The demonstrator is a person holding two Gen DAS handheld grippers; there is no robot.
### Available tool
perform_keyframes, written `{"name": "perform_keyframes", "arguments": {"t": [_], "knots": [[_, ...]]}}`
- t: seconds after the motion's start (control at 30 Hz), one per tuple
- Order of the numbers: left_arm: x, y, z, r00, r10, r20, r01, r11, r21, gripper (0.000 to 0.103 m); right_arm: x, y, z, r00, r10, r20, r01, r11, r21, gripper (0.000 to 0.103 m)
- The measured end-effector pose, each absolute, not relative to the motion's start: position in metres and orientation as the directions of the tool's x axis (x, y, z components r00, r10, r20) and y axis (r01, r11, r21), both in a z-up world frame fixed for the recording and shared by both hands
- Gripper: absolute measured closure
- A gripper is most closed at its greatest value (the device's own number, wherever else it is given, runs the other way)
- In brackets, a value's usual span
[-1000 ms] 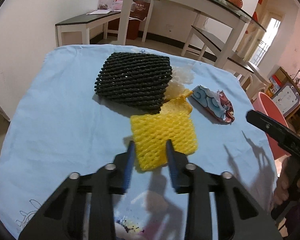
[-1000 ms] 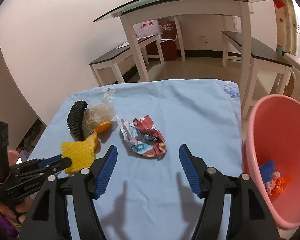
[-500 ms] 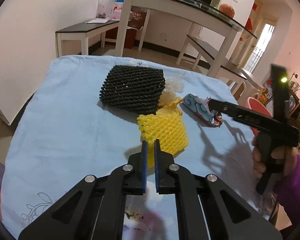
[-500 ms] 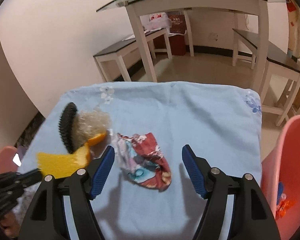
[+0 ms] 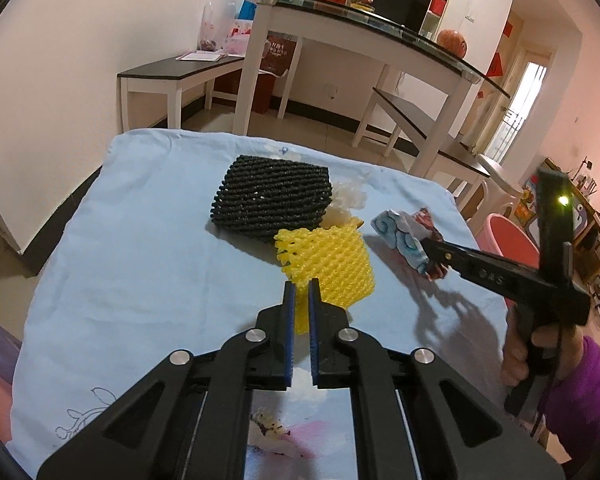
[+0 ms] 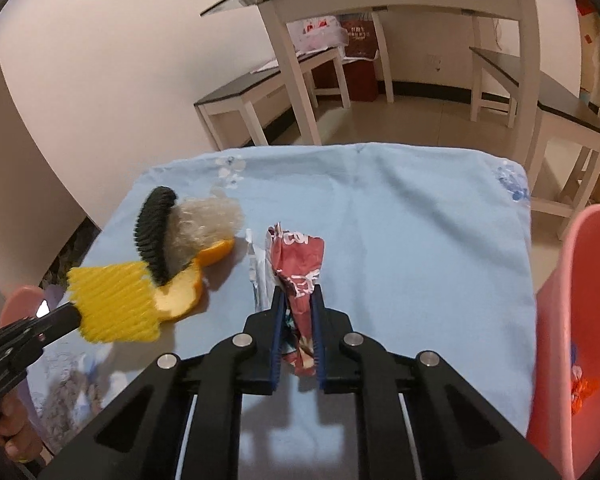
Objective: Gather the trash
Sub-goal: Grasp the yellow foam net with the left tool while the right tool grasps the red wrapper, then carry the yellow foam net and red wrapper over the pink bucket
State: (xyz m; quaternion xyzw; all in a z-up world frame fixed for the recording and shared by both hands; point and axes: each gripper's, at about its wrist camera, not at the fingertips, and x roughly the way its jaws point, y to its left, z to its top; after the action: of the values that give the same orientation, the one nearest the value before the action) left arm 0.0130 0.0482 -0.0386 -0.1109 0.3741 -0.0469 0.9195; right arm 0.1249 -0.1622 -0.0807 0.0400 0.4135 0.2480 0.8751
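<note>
My left gripper is shut on a corner of the yellow foam net, which hangs lifted off the blue tablecloth. In the right wrist view the same net sticks out from the left gripper. My right gripper is closing its jaws on a crumpled red and blue wrapper, and the pads press its sides. A black foam net, an orange peel and a wad of clear plastic lie together on the cloth.
A pink bin stands off the table's right edge with some scraps inside. Beyond the table are a glass-topped table and dark benches. A hand in a purple sleeve holds the right gripper.
The left gripper shut on the yellow net and raised it off the cloth. The right gripper moved forward over the wrapper and closed from wide open onto it.
</note>
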Motion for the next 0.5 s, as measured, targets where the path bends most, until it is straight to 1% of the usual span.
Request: {"name": "perform_keyframes", "arguments": {"t": [0.23,0.5], "knots": [[0.009,0.046,-0.033,0.729,-0.16,-0.666,0.0,0.972,-0.234,0.097,0.096,-0.175,-0.062,0.569,0.477,-0.67,-0.389,0.874,0.292,0.091],[0.004,0.04,-0.025,0.743,-0.14,-0.655,-0.008,0.976,-0.217,0.097,0.064,-0.186,-0.048,0.608,0.46,-0.646,-0.379,0.884,0.273,0.091]]}}
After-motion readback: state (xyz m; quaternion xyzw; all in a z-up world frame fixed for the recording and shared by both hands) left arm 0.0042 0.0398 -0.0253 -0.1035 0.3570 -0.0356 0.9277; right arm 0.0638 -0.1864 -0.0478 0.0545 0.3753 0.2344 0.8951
